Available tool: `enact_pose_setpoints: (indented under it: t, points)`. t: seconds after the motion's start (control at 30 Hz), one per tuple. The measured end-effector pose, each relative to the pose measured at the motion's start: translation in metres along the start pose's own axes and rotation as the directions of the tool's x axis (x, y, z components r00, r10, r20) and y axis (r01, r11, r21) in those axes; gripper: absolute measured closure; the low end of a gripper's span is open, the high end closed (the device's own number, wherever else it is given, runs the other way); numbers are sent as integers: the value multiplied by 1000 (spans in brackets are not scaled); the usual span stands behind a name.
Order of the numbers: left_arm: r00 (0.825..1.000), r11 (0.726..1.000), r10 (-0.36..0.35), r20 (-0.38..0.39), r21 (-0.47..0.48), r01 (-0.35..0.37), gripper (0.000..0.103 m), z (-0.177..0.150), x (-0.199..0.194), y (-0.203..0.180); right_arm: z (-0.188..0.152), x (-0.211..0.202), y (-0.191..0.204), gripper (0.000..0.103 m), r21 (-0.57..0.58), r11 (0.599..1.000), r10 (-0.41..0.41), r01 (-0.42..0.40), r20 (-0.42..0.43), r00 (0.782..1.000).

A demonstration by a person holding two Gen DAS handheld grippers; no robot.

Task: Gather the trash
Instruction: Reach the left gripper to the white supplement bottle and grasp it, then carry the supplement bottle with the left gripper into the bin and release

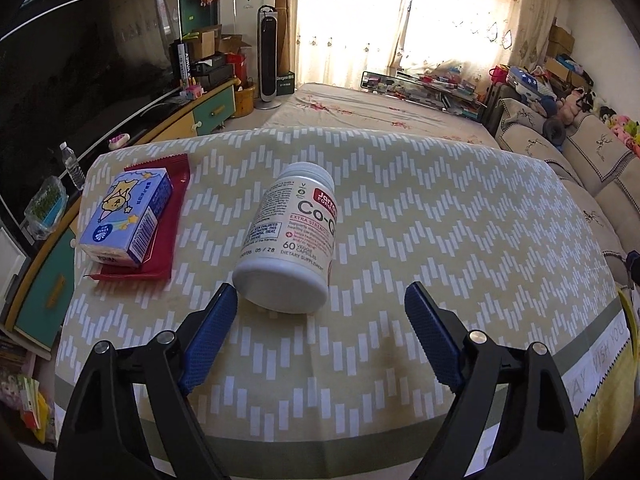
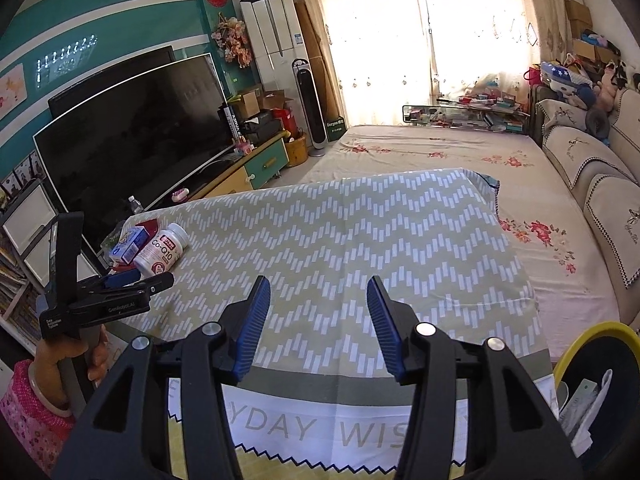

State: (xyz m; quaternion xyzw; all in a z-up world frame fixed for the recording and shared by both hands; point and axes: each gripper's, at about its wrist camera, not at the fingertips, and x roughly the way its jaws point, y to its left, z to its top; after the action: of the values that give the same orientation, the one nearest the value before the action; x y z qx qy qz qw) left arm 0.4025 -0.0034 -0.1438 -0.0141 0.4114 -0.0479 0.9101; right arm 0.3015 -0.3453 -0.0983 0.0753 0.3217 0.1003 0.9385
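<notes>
A white Co-Q10 supplement bottle (image 1: 290, 236) lies on its side on the chevron tablecloth (image 1: 440, 240), its base toward me. My left gripper (image 1: 322, 298) is open, just short of the bottle's base, its left fingertip (image 1: 224, 300) beside it. A blue carton (image 1: 128, 216) lies on a red wrapper (image 1: 168, 216) to the left. My right gripper (image 2: 318, 292) is open and empty over the cloth's near middle. In the right wrist view the bottle (image 2: 162, 254), the carton (image 2: 128, 248) and the left gripper (image 2: 120, 284) show at far left.
A yellow-rimmed bin (image 2: 592, 384) with white trash inside stands at the table's near right corner. A large TV (image 2: 132, 148) and a low cabinet (image 2: 256, 168) run along the left. A bed (image 2: 460, 176) and sofa cushions (image 2: 600, 184) lie beyond the table.
</notes>
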Motion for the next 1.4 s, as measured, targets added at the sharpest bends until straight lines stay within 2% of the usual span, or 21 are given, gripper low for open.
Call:
enact_pose_setpoints:
  t: [0.17, 0.3, 0.37, 0.4, 0.43, 0.53, 0.67, 0.8, 0.87, 1.0, 1.1, 1.17, 1.23, 1.4]
  points:
    - [999, 999, 37, 21, -9, -37, 17, 13, 4, 9, 0, 1, 1, 55, -5, 1000, 3, -3, -8, 1000]
    - [999, 999, 38, 3, 36, -38, 18, 22, 15, 7, -1, 2, 3, 55, -10, 1000, 10, -10, -14, 1000]
    - [999, 998, 40, -15, 50, -39, 26, 26, 21, 5, -1, 2, 4, 55, -13, 1000, 12, -13, -15, 1000]
    - [999, 998, 43, -28, 53, -41, 39, 29, 26, 5, -1, 2, 5, 55, -15, 1000, 13, -13, -17, 1000]
    - [998, 998, 43, -43, 53, -41, 57, 31, 30, 6, -2, 2, 5, 55, -16, 1000, 12, -13, -17, 1000]
    - [998, 999, 25, -51, 42, -23, 57, 36, 32, 7, -1, 0, 2, 55, -3, 1000, 12, -12, -7, 1000]
    - [1000, 998, 10, 8, 58, -10, 57, 40, 4, -4, 6, -15, -5, 55, 15, 1000, 0, -1, 33, 999]
    - [996, 992, -67, 58, 107, 61, 57, 34, -44, -42, 11, -55, -21, 55, 48, 999, -13, 8, 96, 995]
    - [992, 984, -110, 69, 151, 98, 57, 27, -67, -71, 8, -85, -34, 55, 54, 998, -46, 39, 142, 989]
    - [974, 946, -221, 49, 252, 202, 57, 10, -100, -142, -16, -150, -75, 55, 84, 985, -166, 152, 199, 966]
    - [948, 896, -319, -2, 325, 302, 57, -10, -114, -207, -39, -193, -110, 55, 119, 960, -274, 254, 199, 941]
    - [928, 855, -370, -48, 372, 360, 57, -23, -119, -250, -56, -219, -135, 55, 157, 933, -351, 324, 194, 916]
    - [902, 804, -417, -110, 419, 422, 57, -39, -119, -296, -72, -242, -158, 55, 193, 903, -417, 384, 178, 891]
    - [853, 692, -458, -250, 502, 519, 57, -79, -110, -406, -109, -286, -208, 55, 284, 839, -516, 465, 141, 845]
